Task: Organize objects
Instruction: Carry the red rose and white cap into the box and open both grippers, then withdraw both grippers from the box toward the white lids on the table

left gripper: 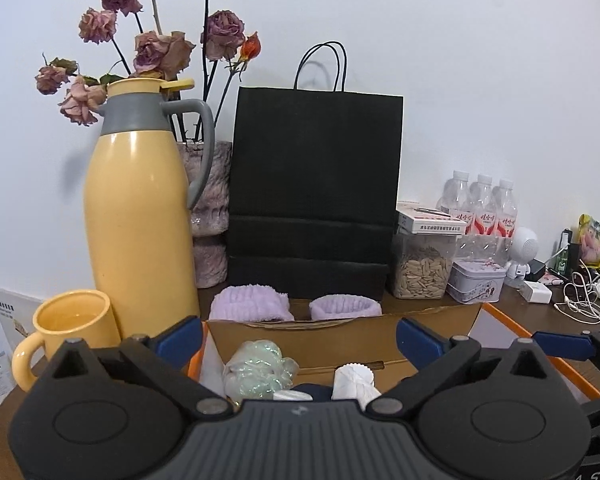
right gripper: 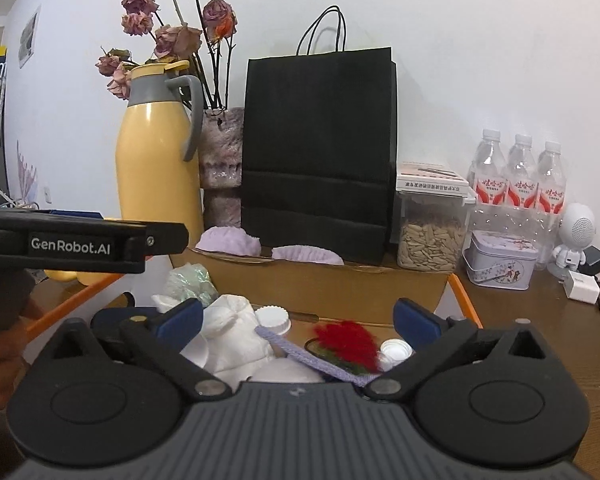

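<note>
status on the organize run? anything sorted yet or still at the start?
Early. Done: nothing clearly sorted; two lilac towels sit on the cardboard flap. In hand: nothing; left gripper and right gripper are open above the box. Left: white cloth, red tuft, caps.

I'm in a home: dried roses (left gripper: 156,40), yellow thermos (left gripper: 140,216), mug (left gripper: 72,320), bottled water (right gripper: 520,180) crowd my wooden surface (right gripper: 540,320).

Against the wall we saw a yellow thermos (left gripper: 136,208) beside a black paper bag (left gripper: 314,184), a yellow mug (left gripper: 70,328) before it, and three water bottles (right gripper: 520,176) further right.
</note>
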### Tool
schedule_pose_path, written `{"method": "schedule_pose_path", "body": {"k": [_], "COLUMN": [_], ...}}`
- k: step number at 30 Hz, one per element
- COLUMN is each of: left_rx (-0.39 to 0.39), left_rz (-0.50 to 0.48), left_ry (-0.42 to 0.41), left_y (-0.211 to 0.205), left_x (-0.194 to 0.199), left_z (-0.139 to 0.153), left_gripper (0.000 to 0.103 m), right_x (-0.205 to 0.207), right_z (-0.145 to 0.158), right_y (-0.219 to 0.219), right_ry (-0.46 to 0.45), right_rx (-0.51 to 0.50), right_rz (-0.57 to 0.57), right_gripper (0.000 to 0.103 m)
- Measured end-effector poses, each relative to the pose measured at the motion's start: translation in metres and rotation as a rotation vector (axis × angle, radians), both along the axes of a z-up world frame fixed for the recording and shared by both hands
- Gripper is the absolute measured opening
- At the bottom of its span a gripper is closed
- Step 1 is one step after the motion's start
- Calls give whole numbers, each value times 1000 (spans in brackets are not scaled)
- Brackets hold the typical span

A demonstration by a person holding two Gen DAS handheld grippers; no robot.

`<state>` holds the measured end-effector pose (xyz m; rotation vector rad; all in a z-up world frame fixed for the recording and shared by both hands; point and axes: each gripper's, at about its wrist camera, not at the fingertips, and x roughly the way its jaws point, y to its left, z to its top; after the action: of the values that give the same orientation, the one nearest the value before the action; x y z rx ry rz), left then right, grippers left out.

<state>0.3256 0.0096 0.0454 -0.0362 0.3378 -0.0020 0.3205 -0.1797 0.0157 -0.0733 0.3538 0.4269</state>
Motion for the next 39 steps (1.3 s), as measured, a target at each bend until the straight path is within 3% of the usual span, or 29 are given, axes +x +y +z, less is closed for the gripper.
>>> {"method": "schedule_pose_path", "body": {"k": [15,23,39], "left_rx": [-21,-3,-2], "left_rz": [31,60,73], "left_ry": [-14,-39,21], "left_y": [3,4,7], "left_x": [-10,-33,-91], "left_z": [-1,-4,-25], "left_gripper": [103,103,103], "right_x": [-8,-25,-76], "right_z": [0,-1,-17], "right_y": [-3,-7,-18], "right_ry": [-15,-22,22], "right_rx": [-1,-23,-44], "right_rz": [-17,-38,-48], "right_gripper": [103,103,103]}}
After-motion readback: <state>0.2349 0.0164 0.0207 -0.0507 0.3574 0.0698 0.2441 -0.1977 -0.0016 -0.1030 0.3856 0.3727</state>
